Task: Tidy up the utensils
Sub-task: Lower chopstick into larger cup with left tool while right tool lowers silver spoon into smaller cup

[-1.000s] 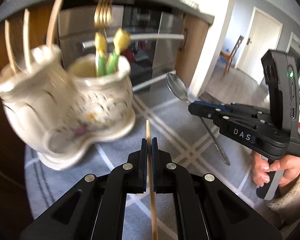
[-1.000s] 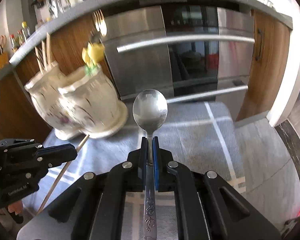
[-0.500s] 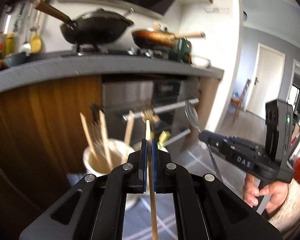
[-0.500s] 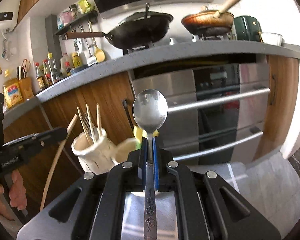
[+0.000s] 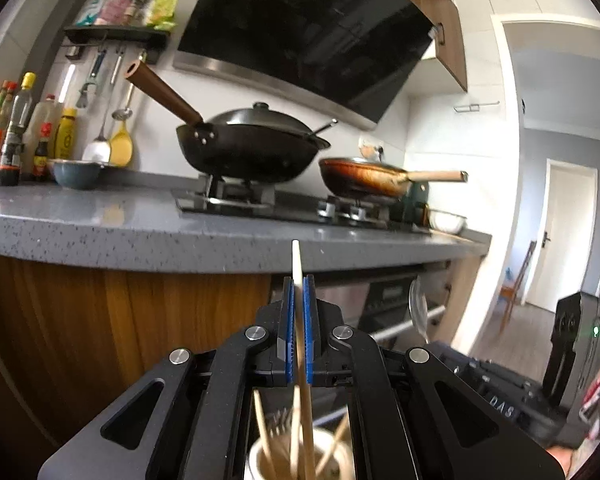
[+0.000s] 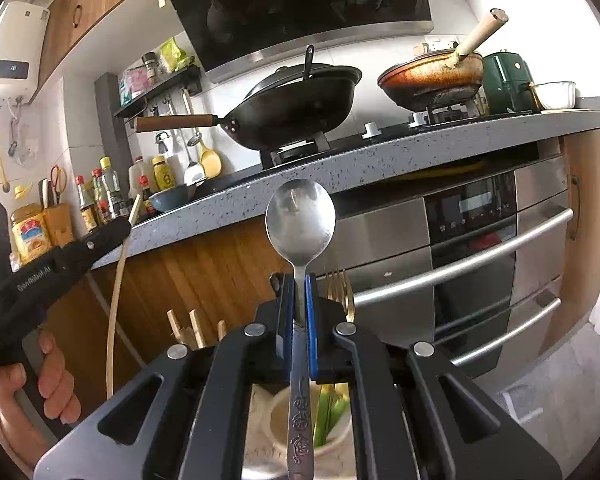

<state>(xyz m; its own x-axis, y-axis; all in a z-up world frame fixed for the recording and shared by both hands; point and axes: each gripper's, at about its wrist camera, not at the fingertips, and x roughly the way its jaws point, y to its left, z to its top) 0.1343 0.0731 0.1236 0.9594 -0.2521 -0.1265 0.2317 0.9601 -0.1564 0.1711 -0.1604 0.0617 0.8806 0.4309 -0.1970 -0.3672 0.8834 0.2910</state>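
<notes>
The left gripper pinches a light, stiff chopstick upright, directly above the holder. The right gripper clamps a smooth, slippery spoon at its neck above the holder too; gripping there steadies it.

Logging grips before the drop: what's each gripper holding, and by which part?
Left gripper pinches a chopstick near its upper end; right gripper pinches a spoon by the neck.

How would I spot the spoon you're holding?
Find the grey countertop under the black wok. In front of it, the right gripper pinches a silver spoon upright, bowl on top; the left gripper's utensil is a thin wooden chopstick.
</notes>
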